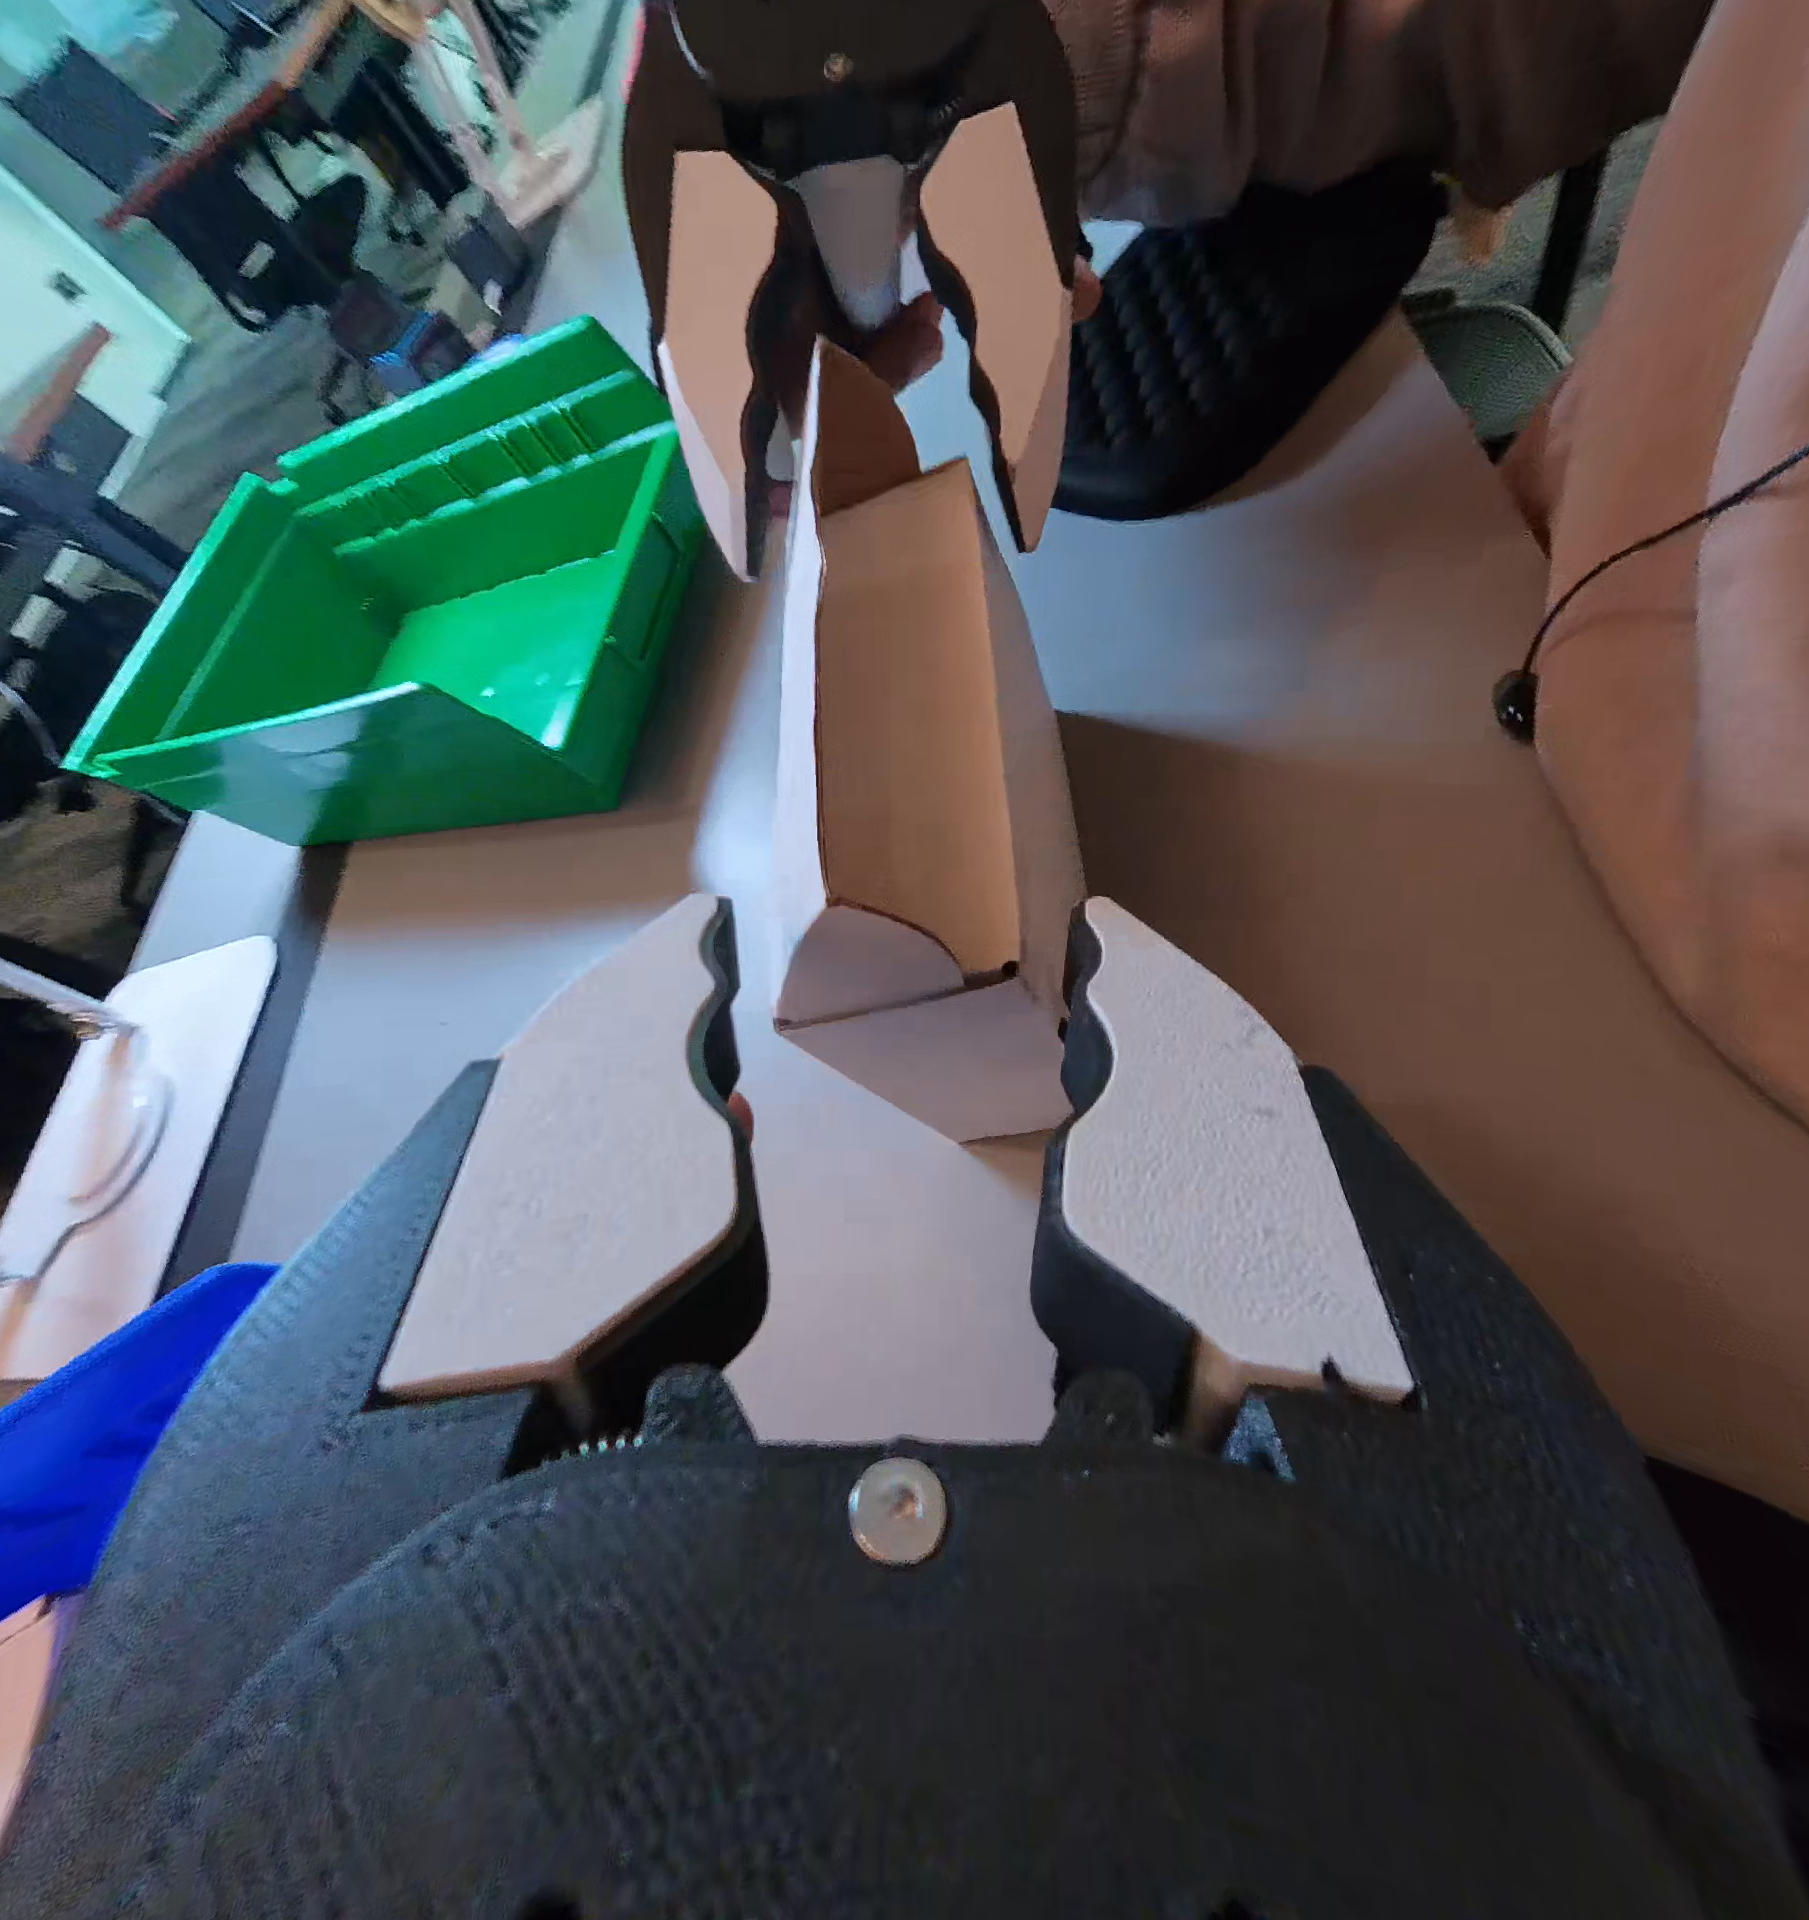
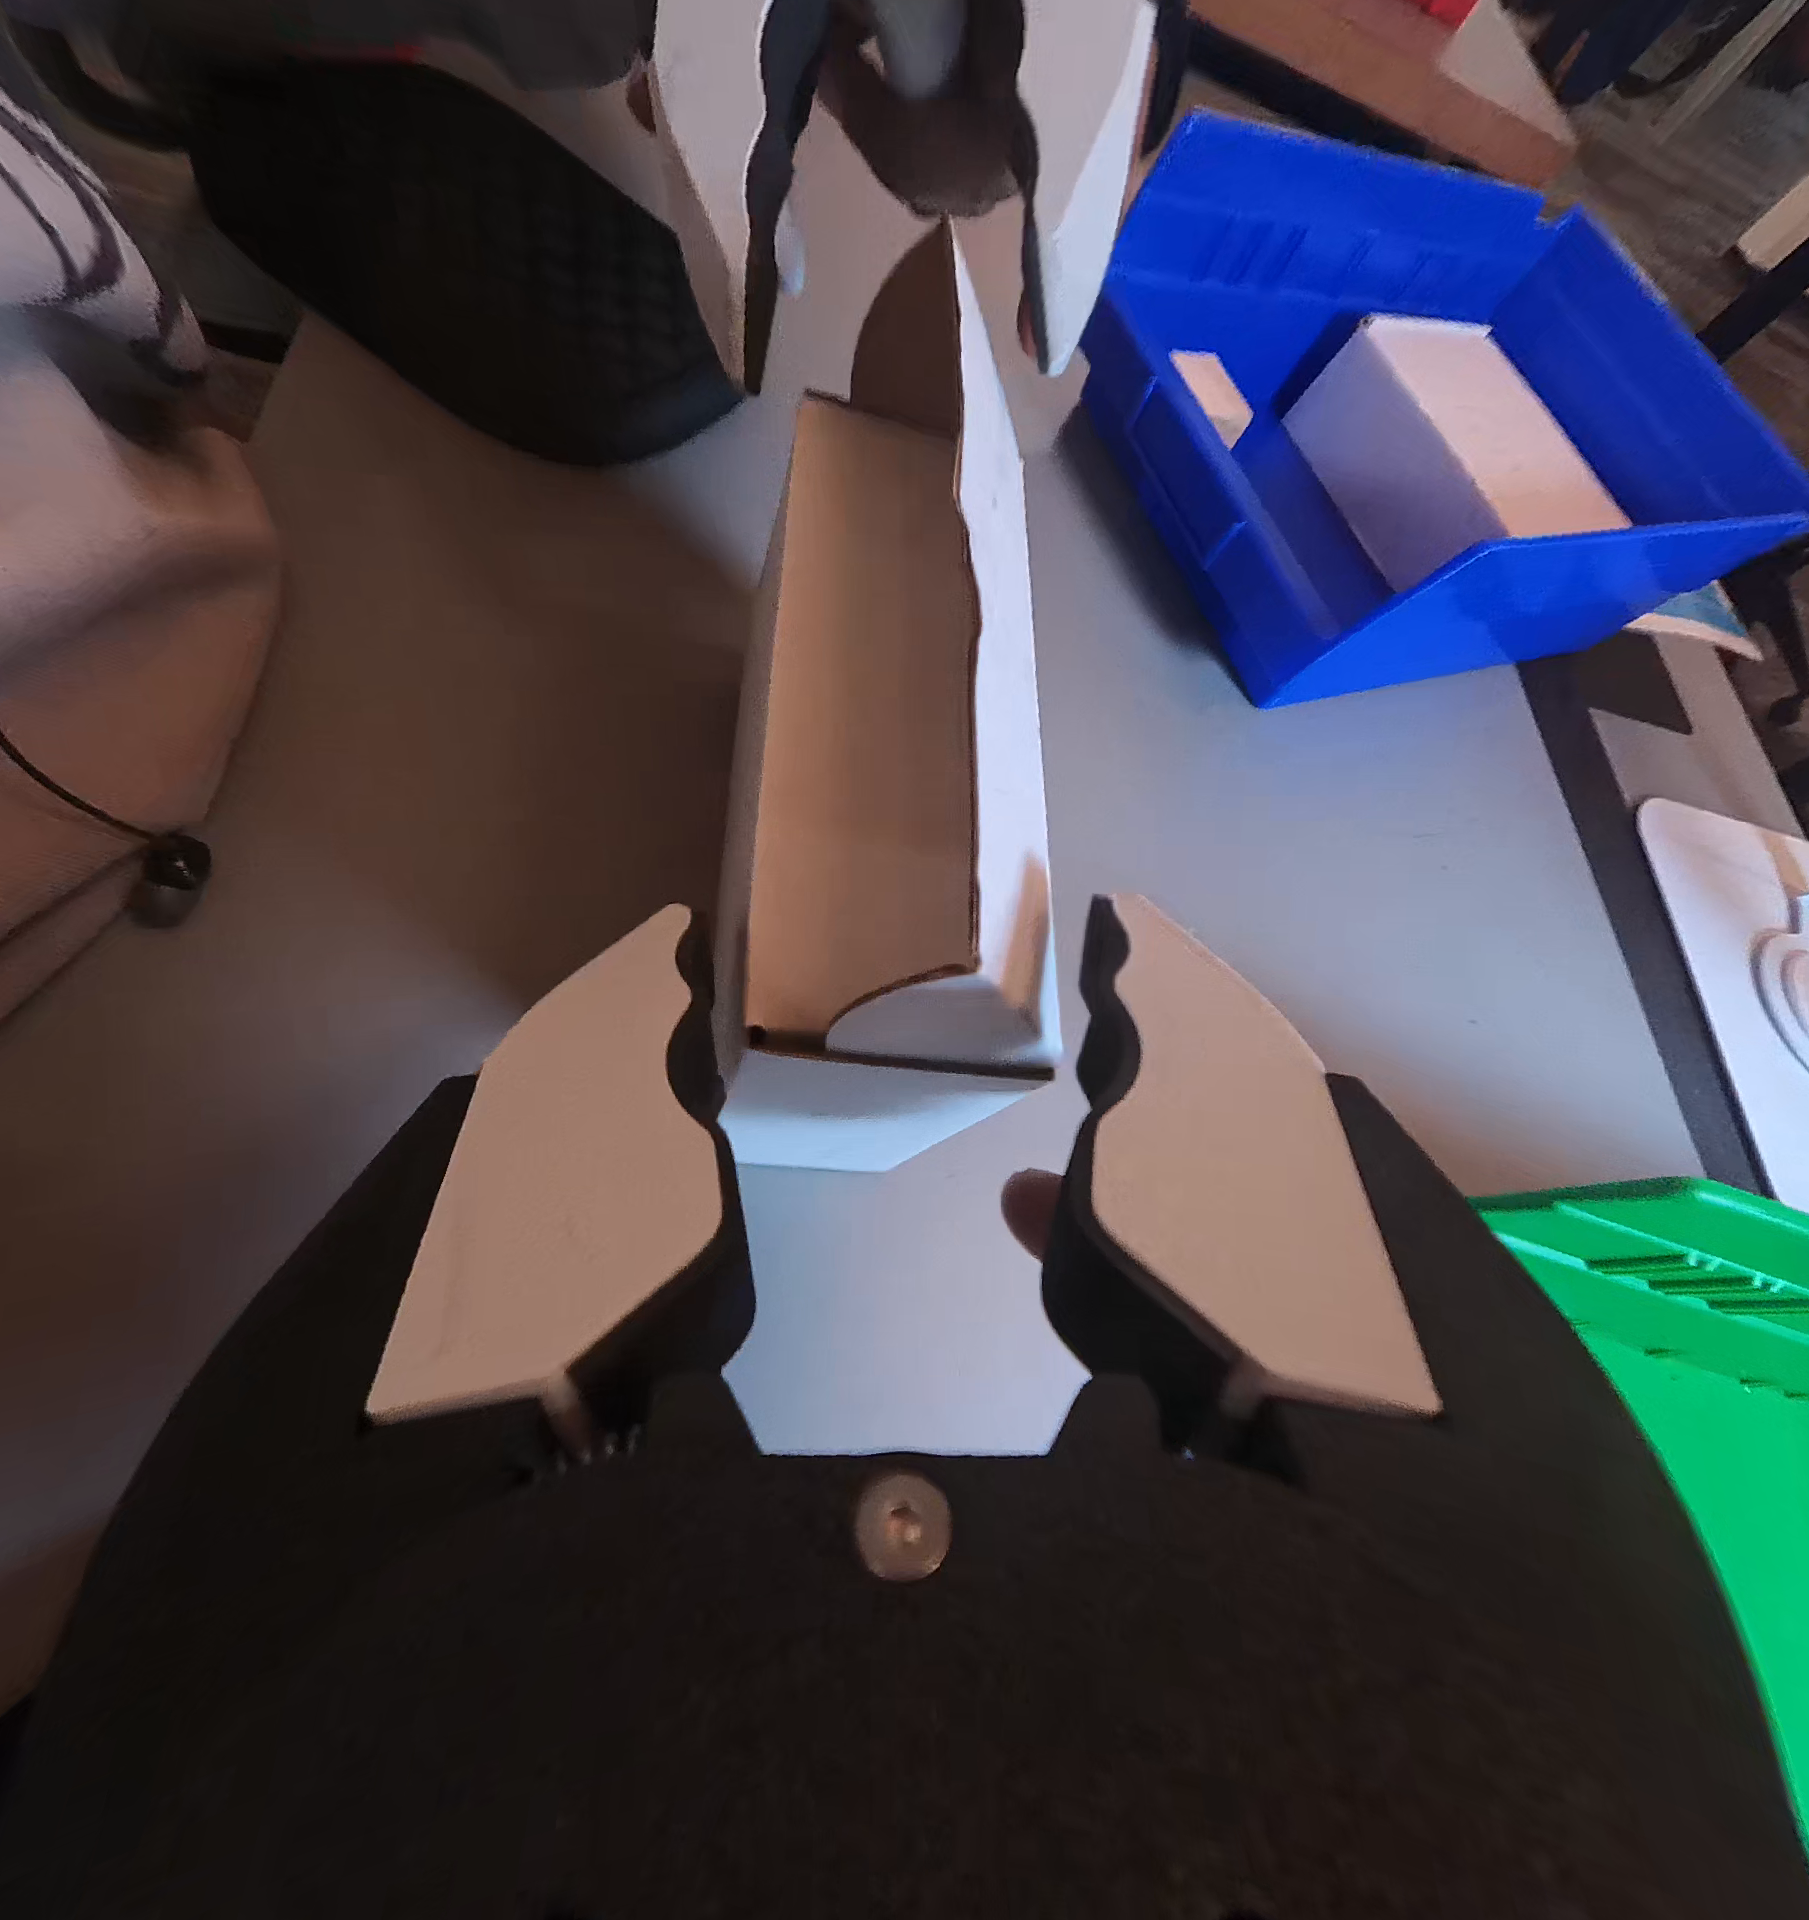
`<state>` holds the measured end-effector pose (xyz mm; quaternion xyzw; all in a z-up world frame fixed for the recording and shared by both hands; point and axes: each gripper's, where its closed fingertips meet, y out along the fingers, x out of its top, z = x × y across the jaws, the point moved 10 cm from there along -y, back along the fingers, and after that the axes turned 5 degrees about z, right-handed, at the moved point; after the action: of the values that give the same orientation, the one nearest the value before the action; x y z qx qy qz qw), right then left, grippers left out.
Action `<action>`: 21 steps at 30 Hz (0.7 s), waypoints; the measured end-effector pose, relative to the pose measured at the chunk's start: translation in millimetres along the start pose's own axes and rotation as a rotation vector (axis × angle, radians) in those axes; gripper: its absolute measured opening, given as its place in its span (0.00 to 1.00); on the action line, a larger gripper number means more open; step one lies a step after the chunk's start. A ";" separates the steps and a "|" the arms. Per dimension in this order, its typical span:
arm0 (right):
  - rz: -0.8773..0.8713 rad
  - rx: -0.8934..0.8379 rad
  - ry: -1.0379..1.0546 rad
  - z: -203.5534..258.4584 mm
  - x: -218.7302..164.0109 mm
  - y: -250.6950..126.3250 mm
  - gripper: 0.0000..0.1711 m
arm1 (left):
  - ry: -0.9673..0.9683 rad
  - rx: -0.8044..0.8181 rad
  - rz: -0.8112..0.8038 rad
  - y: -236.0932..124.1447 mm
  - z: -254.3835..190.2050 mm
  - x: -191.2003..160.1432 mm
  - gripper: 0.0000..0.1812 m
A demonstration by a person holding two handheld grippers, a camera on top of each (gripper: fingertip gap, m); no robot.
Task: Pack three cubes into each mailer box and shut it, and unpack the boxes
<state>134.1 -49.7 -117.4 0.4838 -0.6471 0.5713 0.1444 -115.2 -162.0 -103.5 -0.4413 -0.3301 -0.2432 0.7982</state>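
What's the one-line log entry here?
left gripper: open | right gripper: open | mailer box: open between them | green bin: empty

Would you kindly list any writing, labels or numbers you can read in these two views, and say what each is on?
None is readable. The mailer box, green bin, blue bin and the white box in it, and both grippers, left and right, show plain surfaces. The background is too blurred to tell.
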 end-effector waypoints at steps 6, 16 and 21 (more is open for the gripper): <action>-0.150 -0.122 -0.068 18.1 13.3 -29.5 0.31 | 0.076 0.224 -0.017 -6.8 -20.9 10.4 0.25; -0.050 -0.090 -0.037 39.5 -2.1 -12.6 0.24 | 0.167 0.231 0.144 15.8 -46.7 0.3 0.21; -0.059 -0.075 0.005 41.8 -4.1 -10.2 0.26 | 0.143 0.293 0.105 18.3 -49.4 -3.4 0.17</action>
<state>159.5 -83.3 -127.1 0.4954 -0.6531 0.5436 0.1806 -89.7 -195.4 -135.4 -0.3185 -0.2811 -0.1812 0.8870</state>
